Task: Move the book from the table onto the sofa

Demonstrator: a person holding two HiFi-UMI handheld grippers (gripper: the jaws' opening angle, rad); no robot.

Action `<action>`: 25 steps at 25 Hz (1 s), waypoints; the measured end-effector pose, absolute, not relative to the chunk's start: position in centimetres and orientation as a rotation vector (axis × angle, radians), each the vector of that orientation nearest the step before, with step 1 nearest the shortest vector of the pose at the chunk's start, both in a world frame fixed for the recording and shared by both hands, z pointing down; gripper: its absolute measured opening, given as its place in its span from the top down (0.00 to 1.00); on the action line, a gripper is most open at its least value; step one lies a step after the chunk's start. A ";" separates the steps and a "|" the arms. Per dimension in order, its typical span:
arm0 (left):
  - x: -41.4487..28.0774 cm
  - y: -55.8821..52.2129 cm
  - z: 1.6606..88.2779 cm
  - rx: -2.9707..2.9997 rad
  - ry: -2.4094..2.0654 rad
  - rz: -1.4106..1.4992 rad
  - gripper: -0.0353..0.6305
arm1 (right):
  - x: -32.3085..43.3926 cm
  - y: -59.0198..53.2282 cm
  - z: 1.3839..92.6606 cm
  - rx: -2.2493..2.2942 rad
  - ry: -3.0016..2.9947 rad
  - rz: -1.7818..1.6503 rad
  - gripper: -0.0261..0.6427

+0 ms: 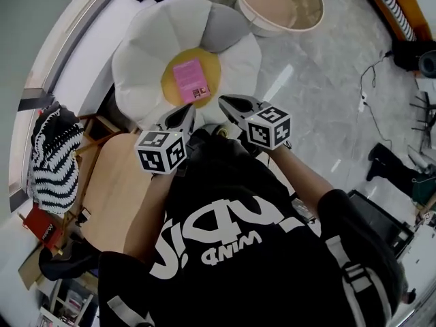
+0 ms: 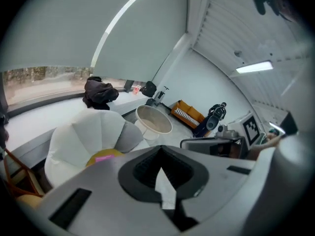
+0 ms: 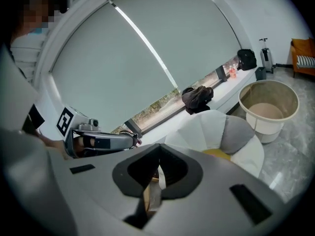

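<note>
Your left claw (image 1: 185, 113) is closed tight with nothing in it. Your right claw (image 1: 228, 103) is closed and empty too. The pink book (image 1: 190, 80) lies on the yellow middle of the flower sofa (image 1: 139, 60), just past both claws.

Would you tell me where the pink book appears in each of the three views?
Head view: upper centre, the pink book lies on the flower sofa's yellow middle.
Left gripper view: only a pink sliver of it, lower left, on that yellow middle.
Right gripper view: not visible.
Shared landmark: the round beige tub.
</note>
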State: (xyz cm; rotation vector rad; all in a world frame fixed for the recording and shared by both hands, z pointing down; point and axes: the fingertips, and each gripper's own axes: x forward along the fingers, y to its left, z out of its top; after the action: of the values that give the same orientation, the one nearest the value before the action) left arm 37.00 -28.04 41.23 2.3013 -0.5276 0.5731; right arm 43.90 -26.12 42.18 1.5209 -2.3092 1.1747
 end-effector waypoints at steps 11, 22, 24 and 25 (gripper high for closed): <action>37.7 -27.6 31.1 2.555 -0.504 0.452 0.93 | 46.0 -24.9 31.3 1.632 -2.509 0.913 0.96; 37.3 -27.5 26.8 2.745 -0.524 0.281 0.93 | 46.1 -24.9 24.9 1.742 -2.680 0.492 0.96; 37.3 -27.6 26.4 2.773 -0.536 0.266 0.93 | 45.9 -25.0 24.7 1.731 -2.675 0.439 0.96; 37.2 -27.7 26.2 2.789 -0.540 0.258 0.93 | 45.7 -25.0 24.7 1.718 -2.666 0.407 0.96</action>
State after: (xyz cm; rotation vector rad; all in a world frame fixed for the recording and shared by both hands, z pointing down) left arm 37.21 -27.65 26.20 2.7893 -0.5397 0.2585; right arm 45.73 -25.01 24.67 1.7182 -2.6663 0.4073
